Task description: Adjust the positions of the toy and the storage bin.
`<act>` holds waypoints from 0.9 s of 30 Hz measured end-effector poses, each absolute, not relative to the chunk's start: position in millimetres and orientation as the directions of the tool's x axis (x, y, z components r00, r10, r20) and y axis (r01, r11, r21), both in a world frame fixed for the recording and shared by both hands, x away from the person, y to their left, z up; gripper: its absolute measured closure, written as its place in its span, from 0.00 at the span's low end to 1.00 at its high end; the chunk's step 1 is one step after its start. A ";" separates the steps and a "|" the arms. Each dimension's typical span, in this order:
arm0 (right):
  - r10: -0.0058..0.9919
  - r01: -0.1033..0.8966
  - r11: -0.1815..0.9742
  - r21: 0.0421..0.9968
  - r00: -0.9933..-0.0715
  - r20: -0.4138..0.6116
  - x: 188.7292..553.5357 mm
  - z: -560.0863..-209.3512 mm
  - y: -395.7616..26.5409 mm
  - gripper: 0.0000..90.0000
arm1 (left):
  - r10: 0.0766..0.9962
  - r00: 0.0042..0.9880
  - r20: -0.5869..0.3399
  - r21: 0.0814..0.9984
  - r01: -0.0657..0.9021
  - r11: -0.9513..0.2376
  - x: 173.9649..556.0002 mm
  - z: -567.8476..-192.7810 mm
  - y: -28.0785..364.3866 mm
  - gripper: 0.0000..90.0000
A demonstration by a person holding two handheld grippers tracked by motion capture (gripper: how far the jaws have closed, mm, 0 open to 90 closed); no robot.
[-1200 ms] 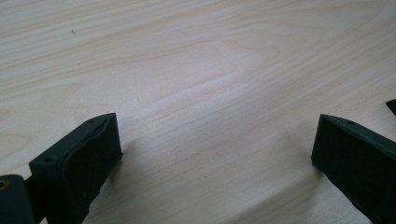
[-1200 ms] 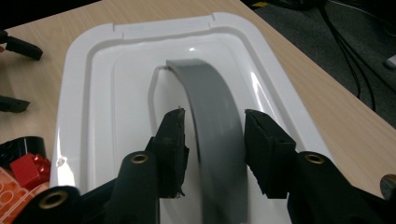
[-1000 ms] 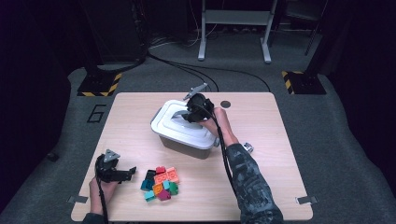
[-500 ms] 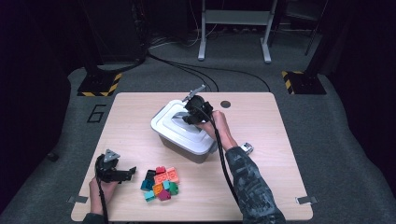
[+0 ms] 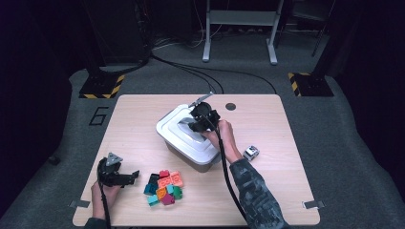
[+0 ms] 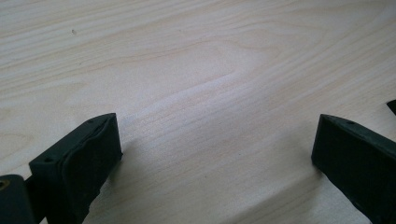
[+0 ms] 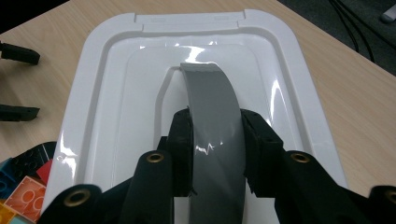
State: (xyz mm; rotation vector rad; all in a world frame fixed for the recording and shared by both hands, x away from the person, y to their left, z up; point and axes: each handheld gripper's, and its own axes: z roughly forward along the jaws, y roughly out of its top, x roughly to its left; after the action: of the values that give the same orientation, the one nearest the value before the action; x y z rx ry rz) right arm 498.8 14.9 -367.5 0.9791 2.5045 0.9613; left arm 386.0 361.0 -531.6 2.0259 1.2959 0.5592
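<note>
A grey box with a white lid point(image 5: 177, 125) stands at the middle of the table. In the right gripper view, the lid point(image 7: 116, 70) has an arched grey handle point(image 7: 210, 88) along its centre. My right gripper point(image 7: 215, 126) is shut on that handle, one pad pressed against each side. In the high view the right gripper point(image 5: 197, 123) sits on top of the lid. My left gripper point(image 5: 133, 177) rests open near the front left of the table, with bare wood between its jaws point(image 6: 217, 140). A pile of coloured bricks point(image 5: 164, 187) lies just to its right.
A small silvery object point(image 5: 250, 152) lies on the table point(image 5: 286, 191) to the right of the box. A round hole point(image 5: 230, 106) marks the far edge. Cables and stand legs sit on the floor beyond the table.
The right hand and its gripper have shifted slightly to the left over the lid. The left gripper and the bricks have stayed where they were.
</note>
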 end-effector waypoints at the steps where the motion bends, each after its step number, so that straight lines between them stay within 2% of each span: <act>1: 0.687 0.502 0.545 0.672 -0.726 -0.015 494.8 -367.3 14.7 0.75 | 0.909 0.418 0.004 0.723 0.626 -0.291 386.0 -531.6 360.9 0.01; 16: 0.724 0.532 0.540 0.652 -0.689 -0.038 469.4 -366.1 14.8 0.75 | 0.908 0.418 0.005 0.725 0.625 -0.291 386.2 -531.6 361.0 0.01; 27: 0.715 0.509 0.551 0.661 -0.697 -0.059 460.9 -367.3 11.8 0.75 | 0.907 0.420 0.003 0.720 0.629 -0.294 386.1 -531.1 361.2 0.01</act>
State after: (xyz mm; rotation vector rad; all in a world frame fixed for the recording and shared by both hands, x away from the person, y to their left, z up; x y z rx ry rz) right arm 460.9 11.8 -367.3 1.0091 2.4682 0.9001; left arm 386.1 361.2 -531.1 2.0303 1.2952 0.5537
